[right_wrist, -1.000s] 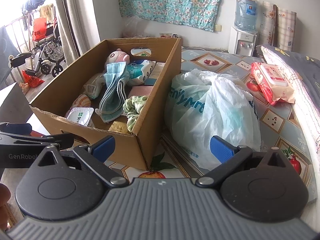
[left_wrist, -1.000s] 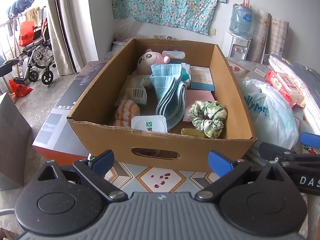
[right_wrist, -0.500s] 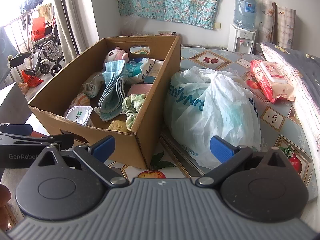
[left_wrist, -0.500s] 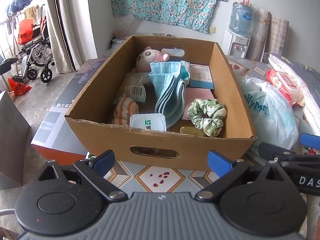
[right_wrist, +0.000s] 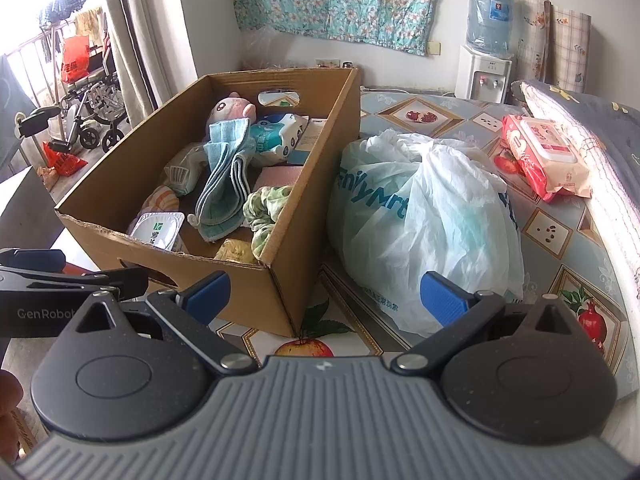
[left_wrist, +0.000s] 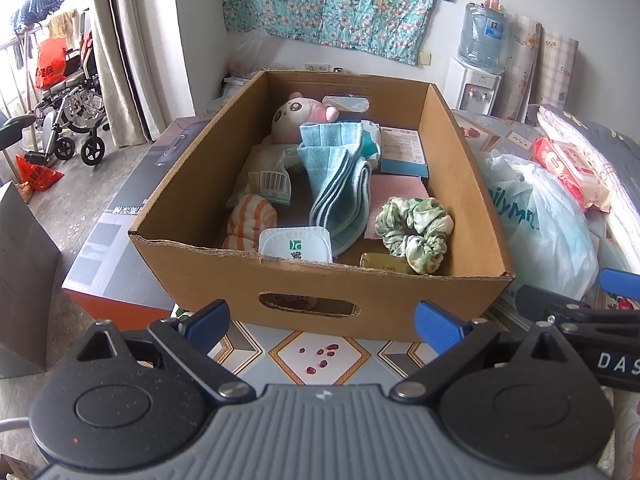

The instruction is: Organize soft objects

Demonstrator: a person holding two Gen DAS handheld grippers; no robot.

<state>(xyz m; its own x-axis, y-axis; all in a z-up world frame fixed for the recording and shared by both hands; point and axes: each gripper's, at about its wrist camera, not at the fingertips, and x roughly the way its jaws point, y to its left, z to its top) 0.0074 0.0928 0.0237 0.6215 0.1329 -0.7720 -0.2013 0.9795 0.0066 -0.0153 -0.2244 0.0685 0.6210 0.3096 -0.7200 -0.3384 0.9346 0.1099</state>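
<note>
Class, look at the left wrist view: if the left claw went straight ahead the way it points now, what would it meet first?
Most likely the near wall of the cardboard box, around its handle cutout. The left claw is open and empty; depth is hard to judge.

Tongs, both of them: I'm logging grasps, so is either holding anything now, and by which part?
Nothing is held. The left tongs and right tongs are both open and empty, short of the cardboard box.

My left gripper with blue fingertip pads, black speckled linkage arms, silver pivot screws, grey ribbed housing, my right gripper identical, white "GenRobot" lettering
</note>
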